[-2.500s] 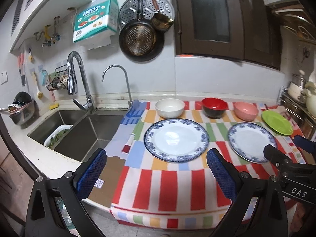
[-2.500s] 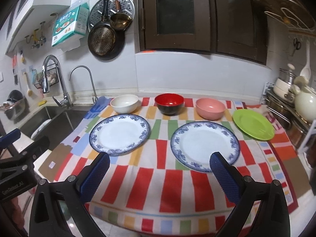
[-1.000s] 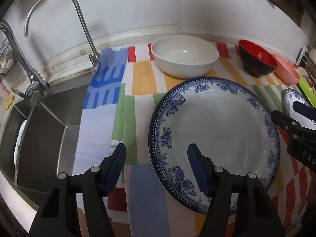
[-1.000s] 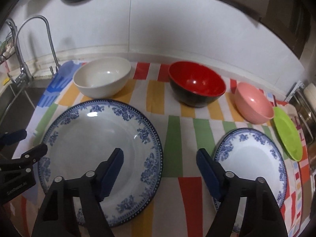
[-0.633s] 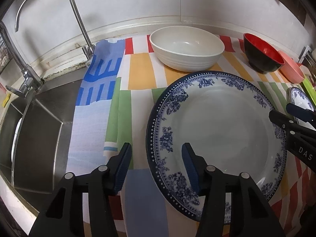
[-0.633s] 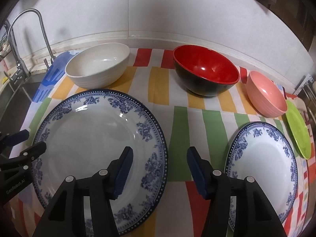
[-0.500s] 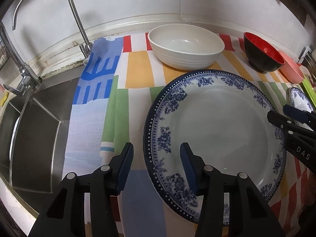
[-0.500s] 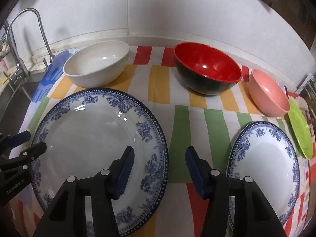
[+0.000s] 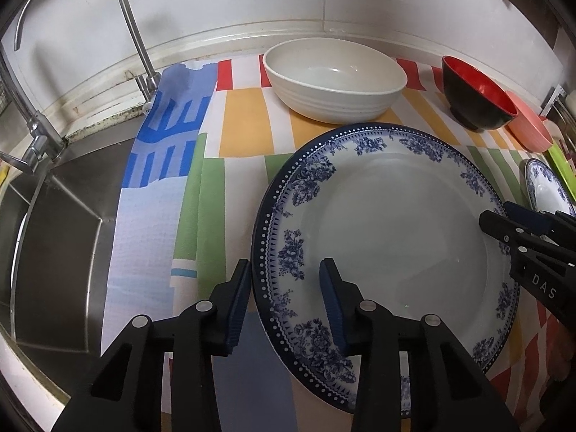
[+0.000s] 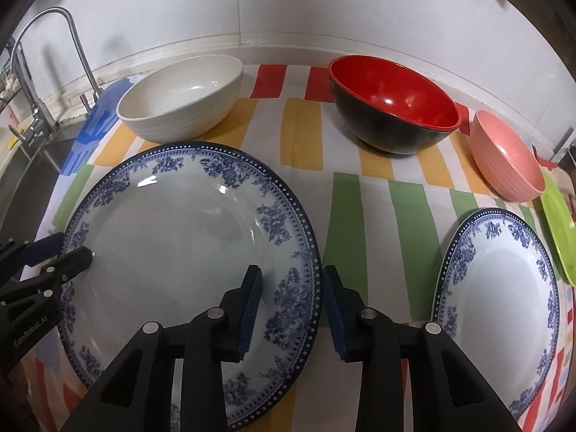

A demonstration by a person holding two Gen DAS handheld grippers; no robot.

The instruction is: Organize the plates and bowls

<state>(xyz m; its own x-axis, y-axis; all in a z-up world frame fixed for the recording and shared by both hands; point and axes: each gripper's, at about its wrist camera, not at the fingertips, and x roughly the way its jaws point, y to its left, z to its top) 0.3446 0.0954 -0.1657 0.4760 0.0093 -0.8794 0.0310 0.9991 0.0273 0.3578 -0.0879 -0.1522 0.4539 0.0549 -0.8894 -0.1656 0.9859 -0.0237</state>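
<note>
Left wrist view: both grippers closing in on the rim of the large blue-patterned plate (image 9: 396,216), not yet pinching.

The plate lies flat on the striped cloth (image 9: 244,115) over the bench. The left gripper (image 9: 284,302) straddles its sink-side rim, the right gripper (image 10: 291,306) the opposite rim, fingers narrowing with rim between. Risk: a smooth glazed edge could slip from either grip, or uneven lifting could tip it against the white bowl (image 9: 333,79) just behind.

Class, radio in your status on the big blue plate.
Left tongs, right tongs closing astride opposite rims of big blue plate. Plate flat on striped cloth. White bowl close behind.
</note>
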